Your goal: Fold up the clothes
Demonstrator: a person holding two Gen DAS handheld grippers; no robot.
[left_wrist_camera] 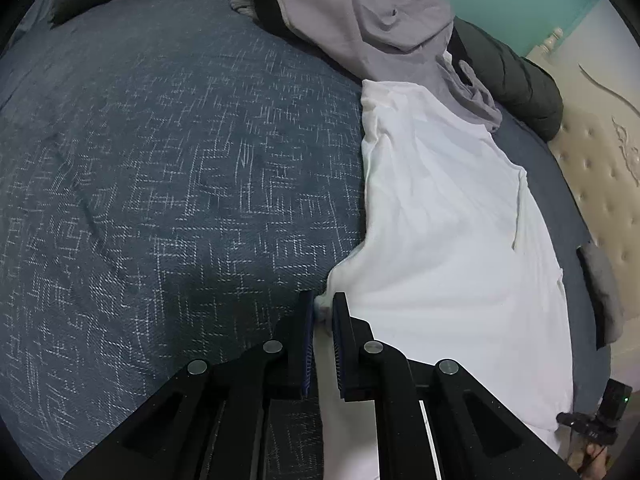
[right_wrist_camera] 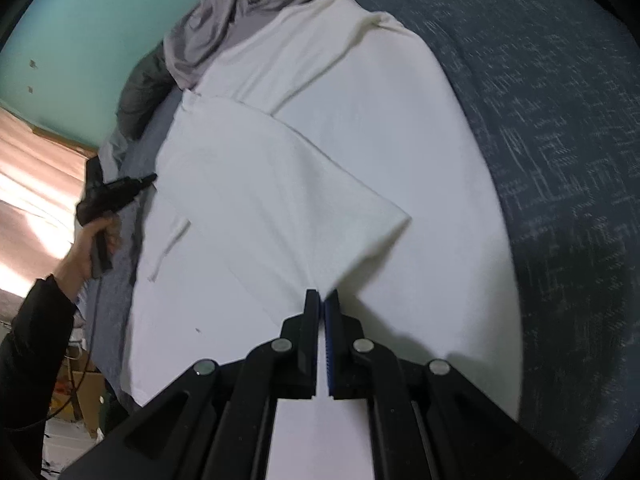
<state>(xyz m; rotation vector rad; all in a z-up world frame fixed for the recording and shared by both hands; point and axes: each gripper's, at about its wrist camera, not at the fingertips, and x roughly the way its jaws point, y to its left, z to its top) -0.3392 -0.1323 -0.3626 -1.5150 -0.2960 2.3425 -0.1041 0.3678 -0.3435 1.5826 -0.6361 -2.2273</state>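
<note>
While the white T-shirt (right_wrist_camera: 320,140) lies flat on the blue bedspread (left_wrist_camera: 160,160), one flap is already folded over, so we're early to midway. Right hand-held gripper (right_wrist_camera: 322,300) pinches that flap's corner; left hand-held gripper (left_wrist_camera: 324,304) nips a side edge. Long axis runs away toward the grey clothes pile (left_wrist_camera: 360,8), still untouched

Left claw (left_wrist_camera: 325,308) nipping white shirt (left_wrist_camera: 452,216) edge on blue bedspread (left_wrist_camera: 160,160); grey garment (left_wrist_camera: 384,20) beyond
</note>
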